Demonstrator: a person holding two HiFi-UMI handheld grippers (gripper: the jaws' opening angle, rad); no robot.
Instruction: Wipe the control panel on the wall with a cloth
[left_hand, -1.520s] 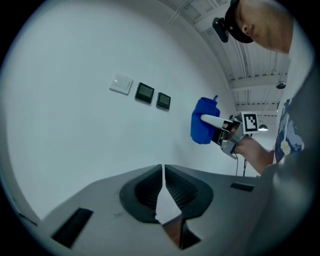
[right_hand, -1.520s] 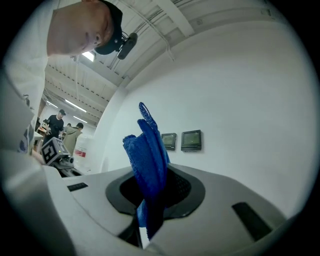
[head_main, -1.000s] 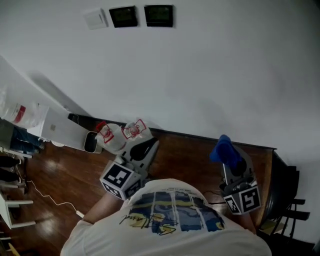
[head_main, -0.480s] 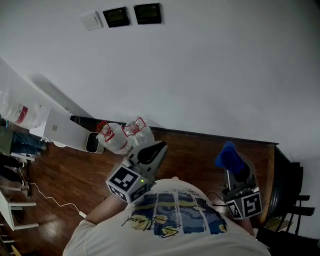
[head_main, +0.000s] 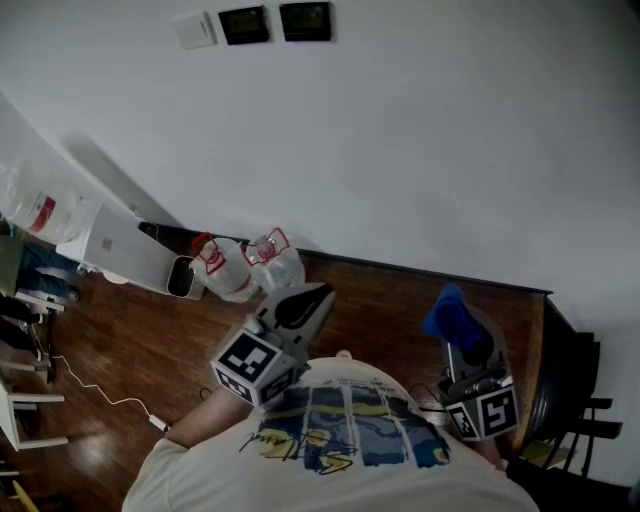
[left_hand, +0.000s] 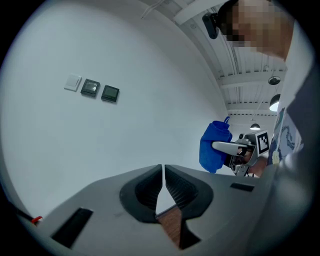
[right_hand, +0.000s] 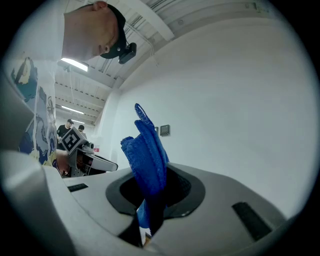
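Observation:
Two dark control panels (head_main: 244, 24) (head_main: 305, 20) hang high on the white wall beside a white switch plate (head_main: 194, 29); the left gripper view shows the dark panels (left_hand: 90, 87) (left_hand: 110, 93) too. My right gripper (head_main: 462, 325) is shut on a blue cloth (head_main: 452, 315), which stands up from the jaws (right_hand: 148, 155). My left gripper (head_main: 300, 305) is shut with nothing in it, its jaws closed together (left_hand: 163, 176). Both grippers are held low, well below the panels.
Two clear plastic bottles with red labels (head_main: 245, 265) stand on the wooden floor by the baseboard. A white box-like appliance (head_main: 130, 252) lies to their left. A dark chair (head_main: 565, 385) is at the right. A white cable (head_main: 95, 395) runs across the floor.
The left gripper has come up and slightly right. The right gripper with the cloth has hardly moved. The view shifted a little, so the panels sit higher in frame.

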